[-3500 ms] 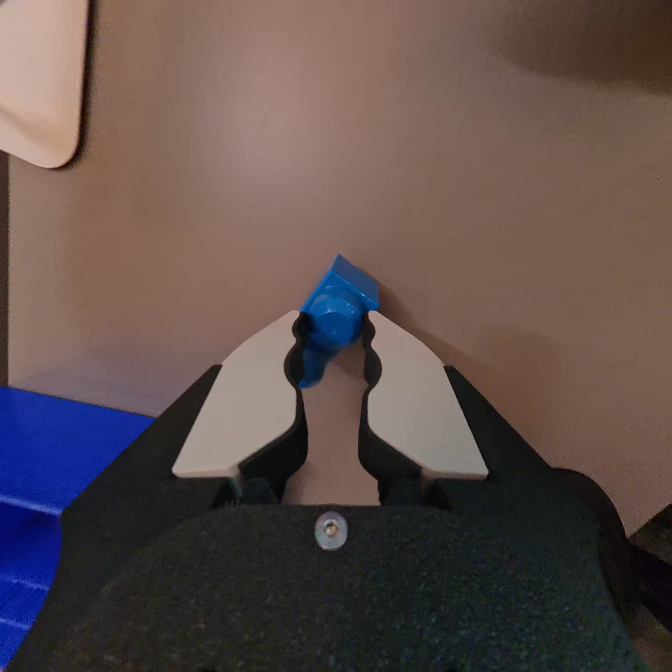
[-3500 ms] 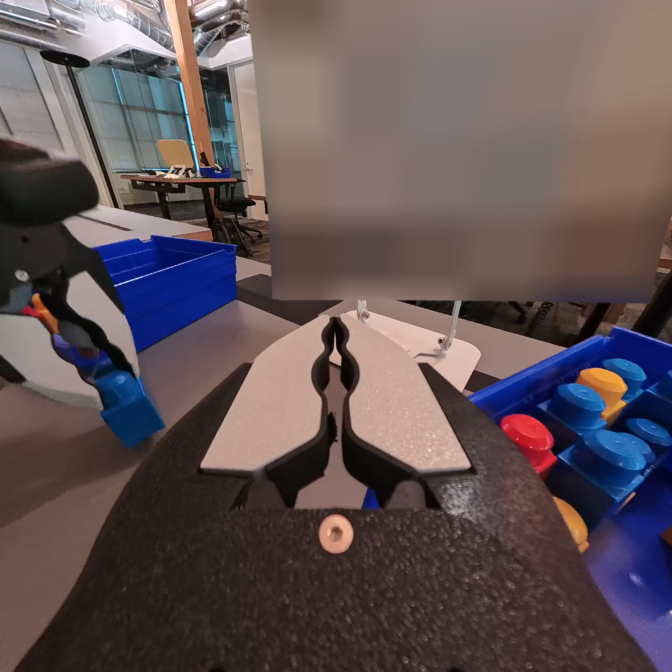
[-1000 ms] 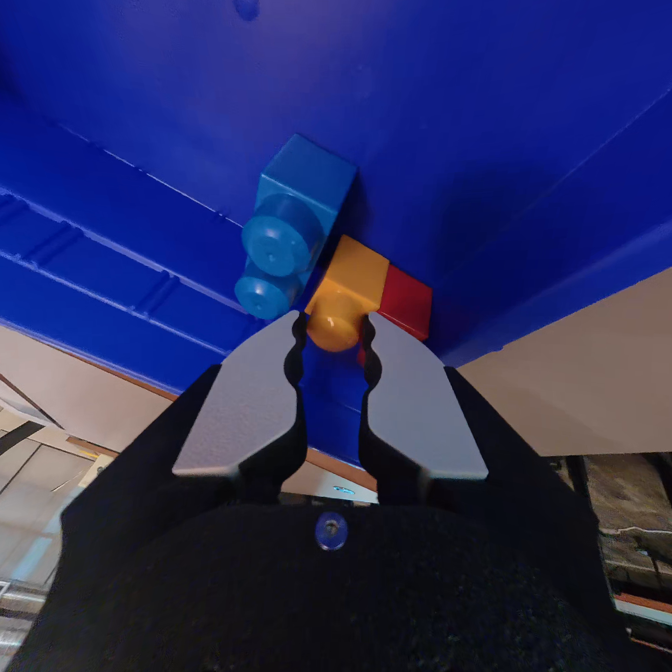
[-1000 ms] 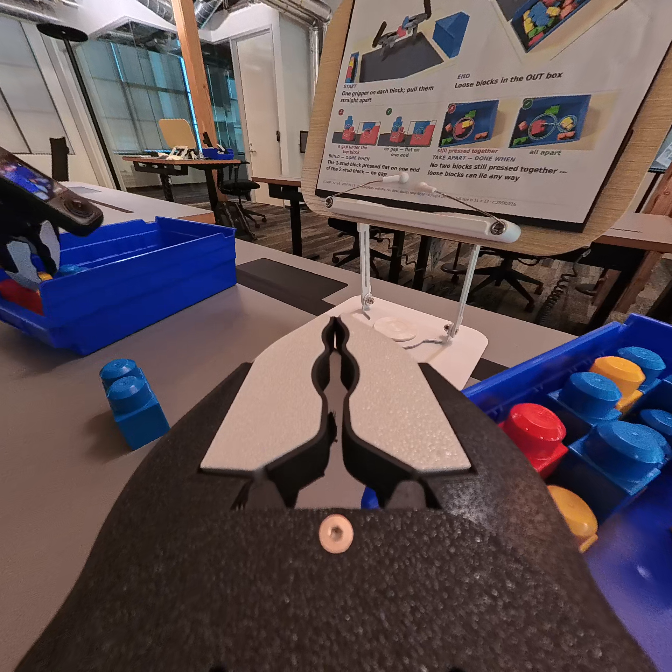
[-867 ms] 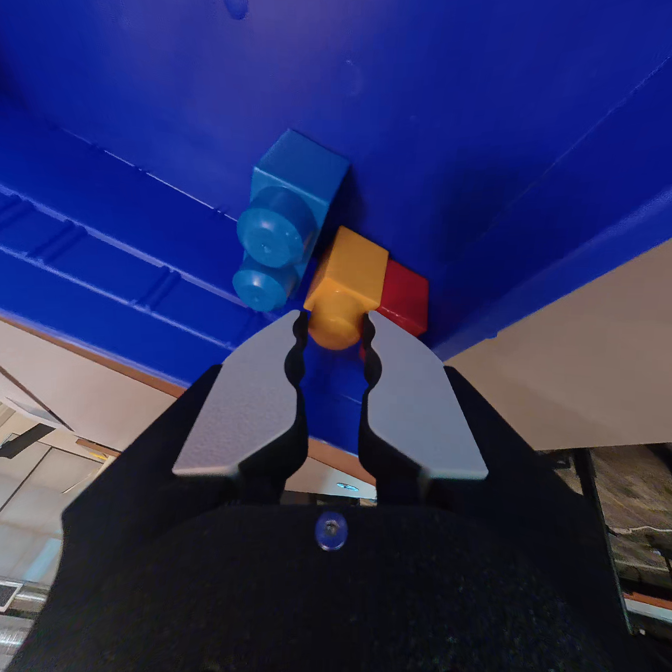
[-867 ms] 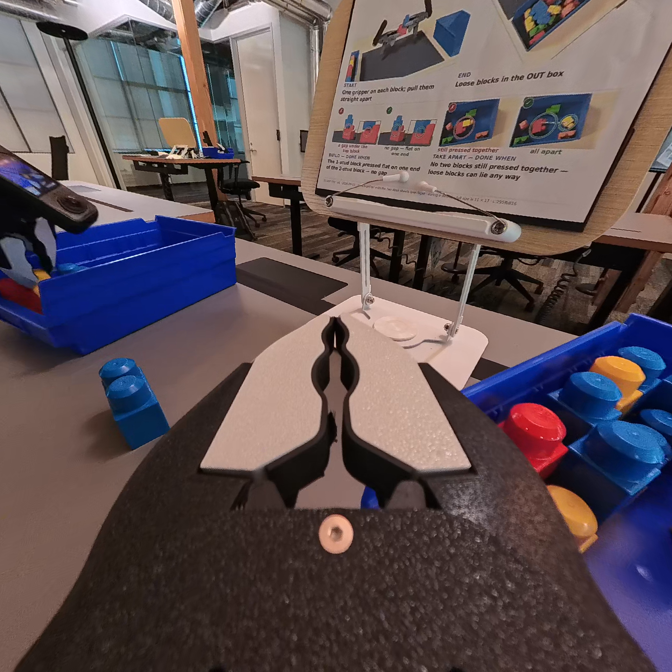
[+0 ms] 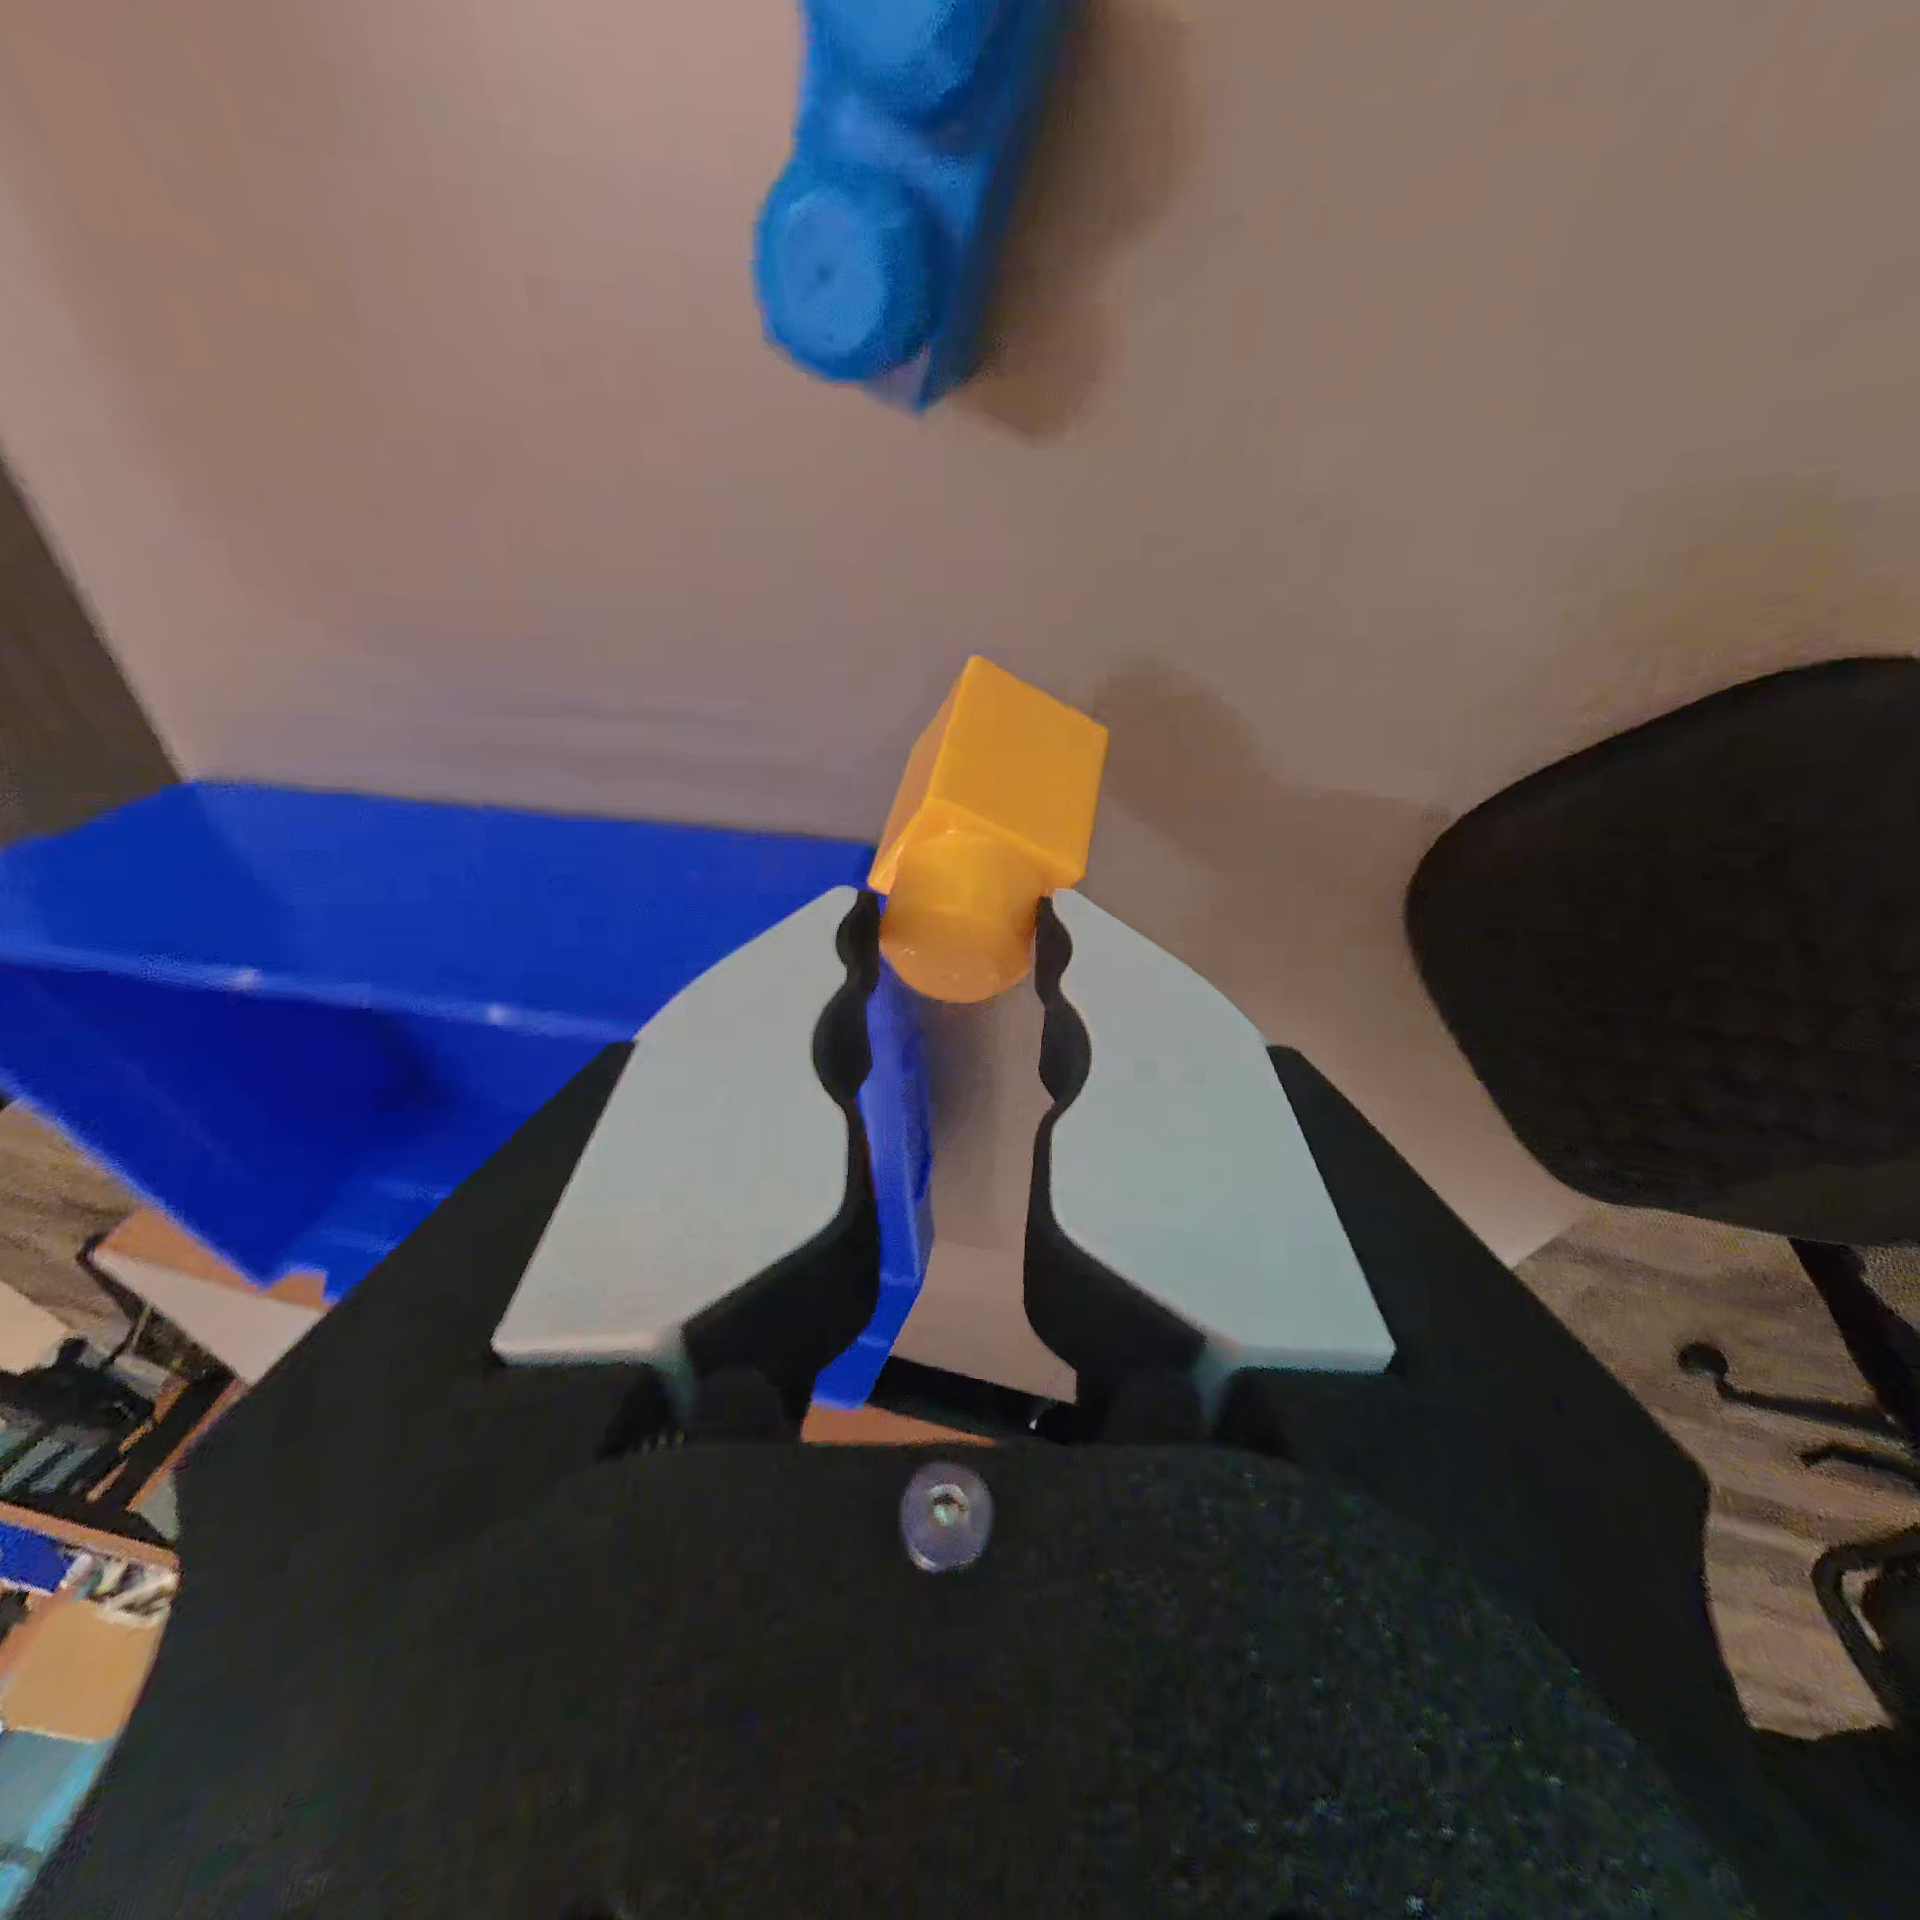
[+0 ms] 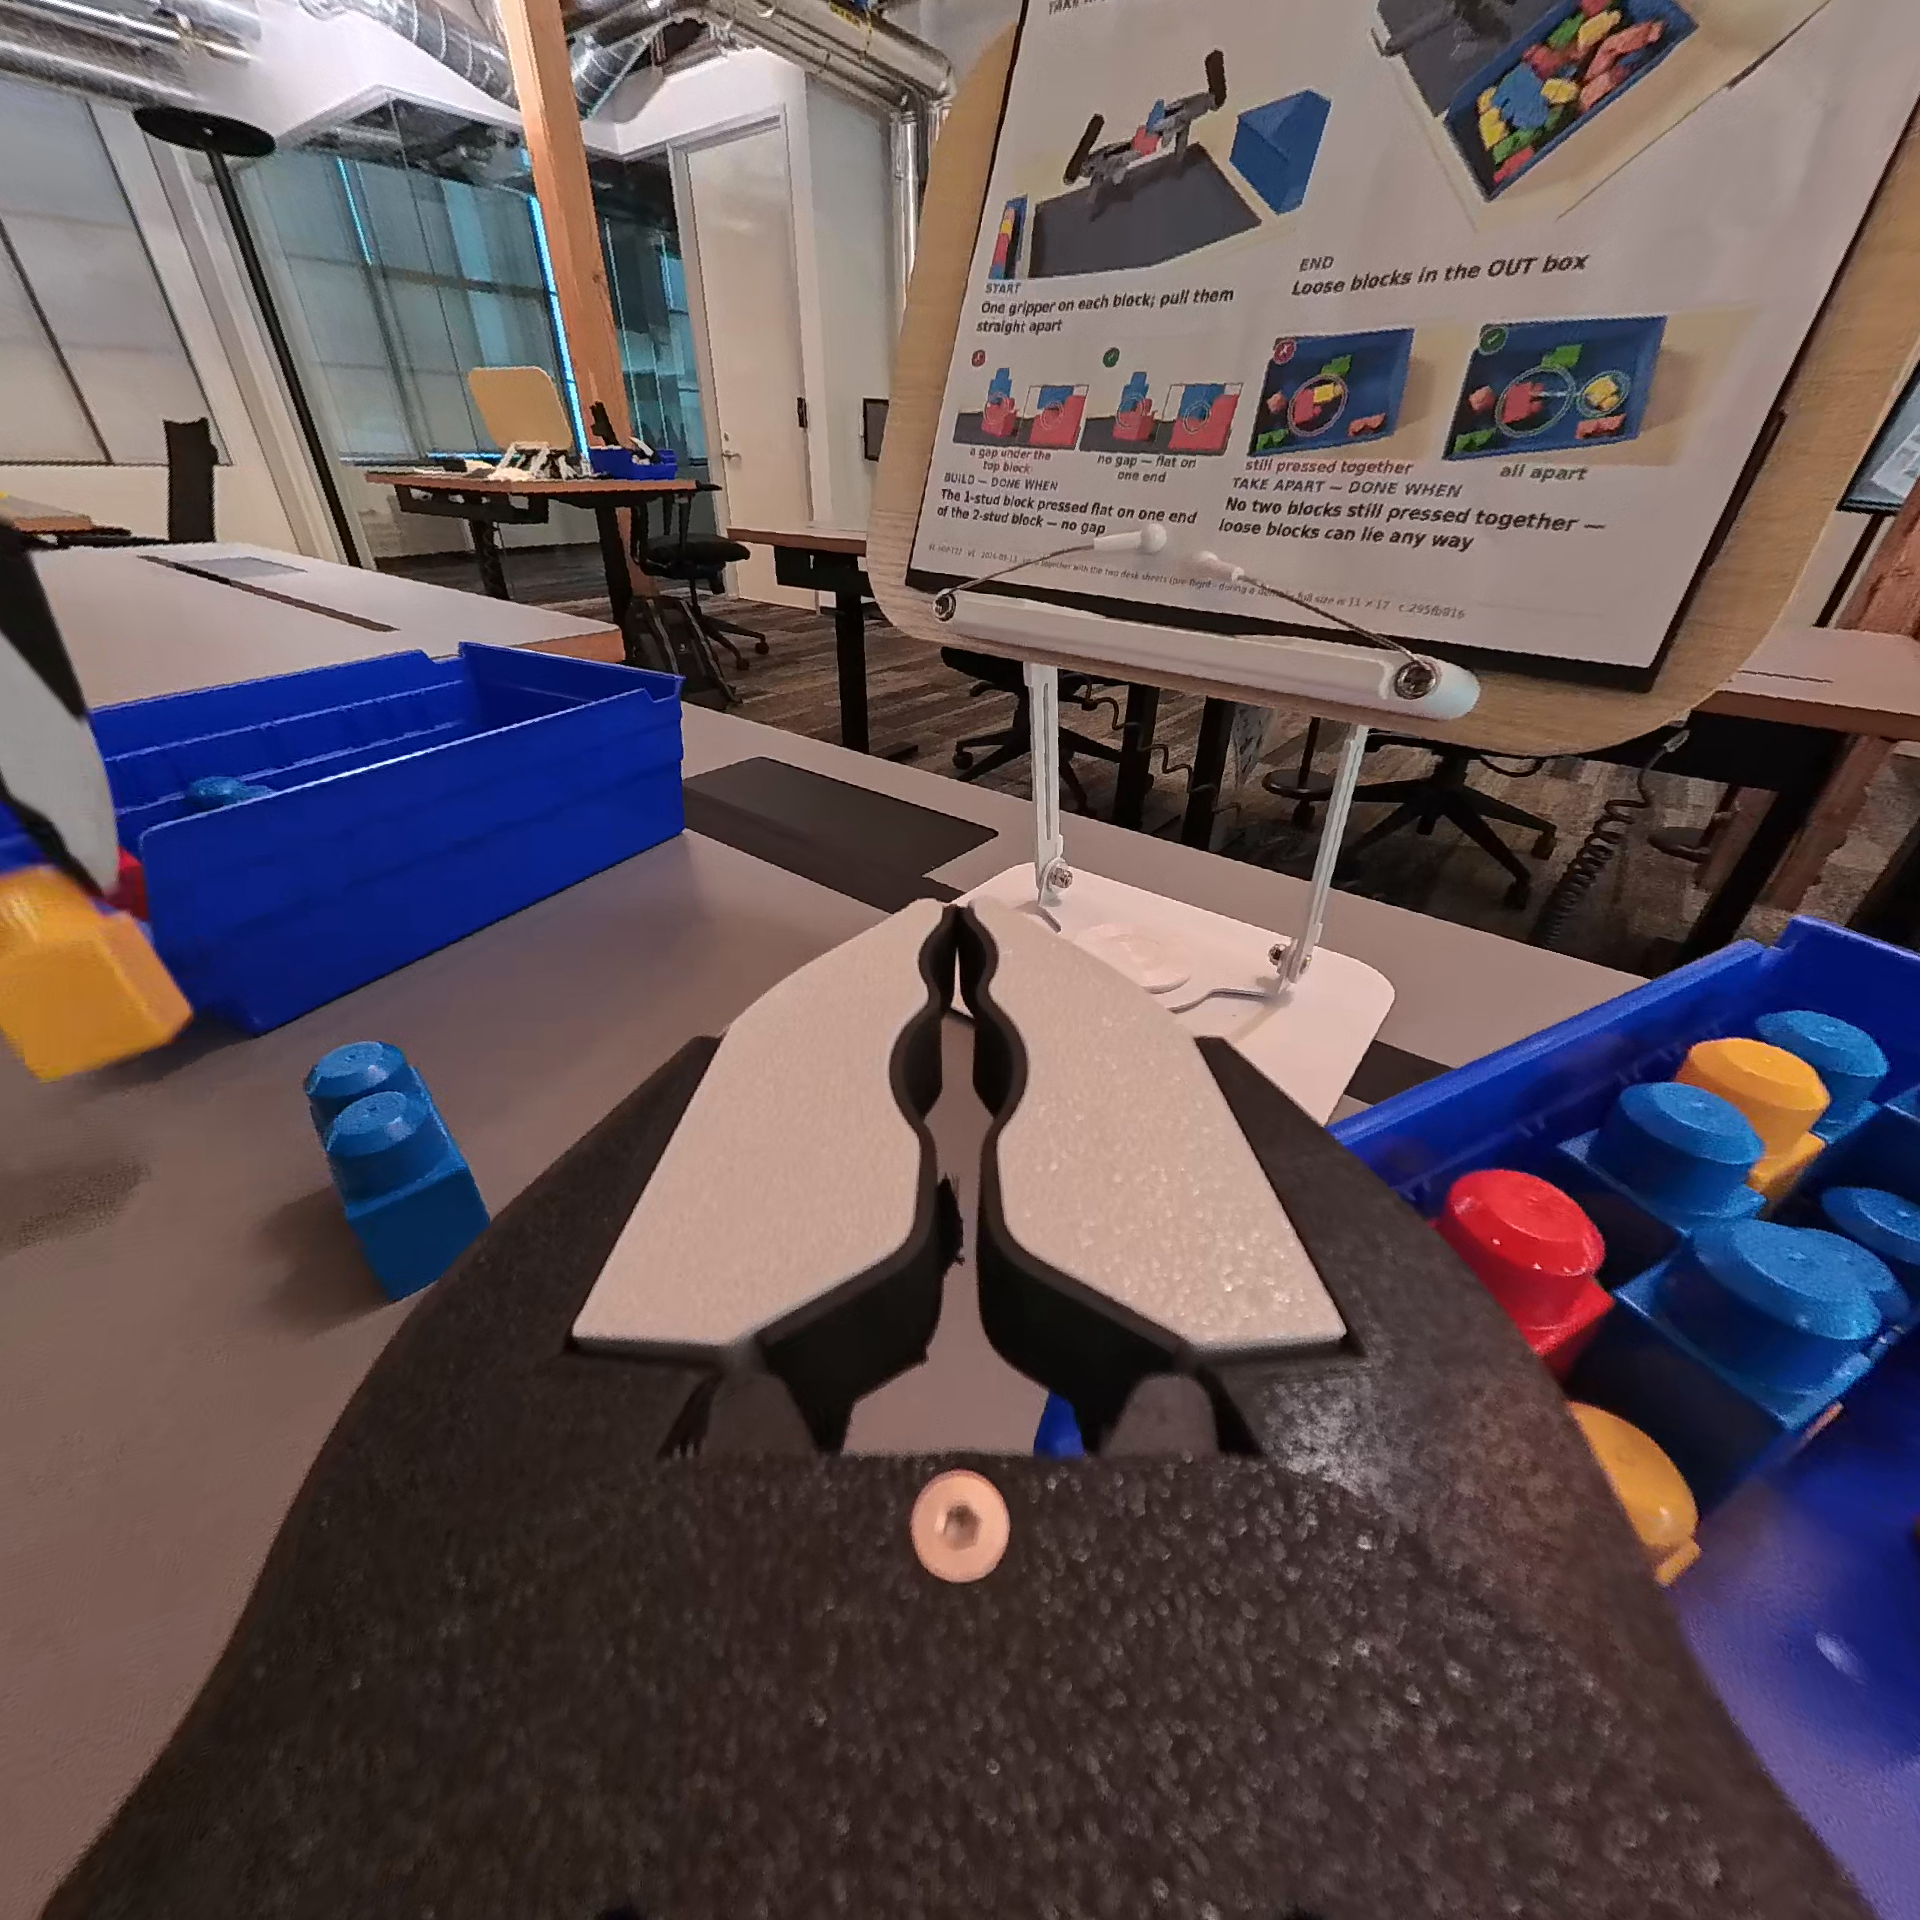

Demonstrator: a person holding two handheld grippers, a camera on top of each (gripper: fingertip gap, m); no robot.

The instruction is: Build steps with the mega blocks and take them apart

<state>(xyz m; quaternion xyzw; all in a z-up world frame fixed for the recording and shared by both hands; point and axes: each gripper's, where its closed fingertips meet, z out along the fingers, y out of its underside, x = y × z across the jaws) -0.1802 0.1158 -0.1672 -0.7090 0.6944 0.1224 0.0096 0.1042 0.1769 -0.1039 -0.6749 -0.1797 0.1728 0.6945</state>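
Note:
My left gripper [image 7: 951, 914] is shut on the stud of a one-stud orange block [image 7: 997, 790] and holds it in the air above the grey table. In the right wrist view the same orange block [image 8: 73, 977] shows at the far left edge. A two-stud blue block [image 7: 894, 197] stands upright on the table beyond it; it also shows in the right wrist view [image 8: 400, 1179]. My right gripper [image 8: 956, 925] is shut and empty, low over the table between the two bins.
A blue bin [image 8: 416, 821] on the left holds a blue block [image 8: 223, 795]; its wall shows in the left wrist view [image 7: 312, 987]. A second blue bin [image 8: 1538, 1049] at right holds several blocks. A sheet stand [image 8: 1195, 977] stands behind. An office chair [image 7: 1683, 956] is off the table's edge. Some 30 cm of space lies between my two pairs of fingers.
My left gripper has lifted the orange block out of the left bin and carried it over the table toward the two-stud blue block. The right gripper has stayed still.

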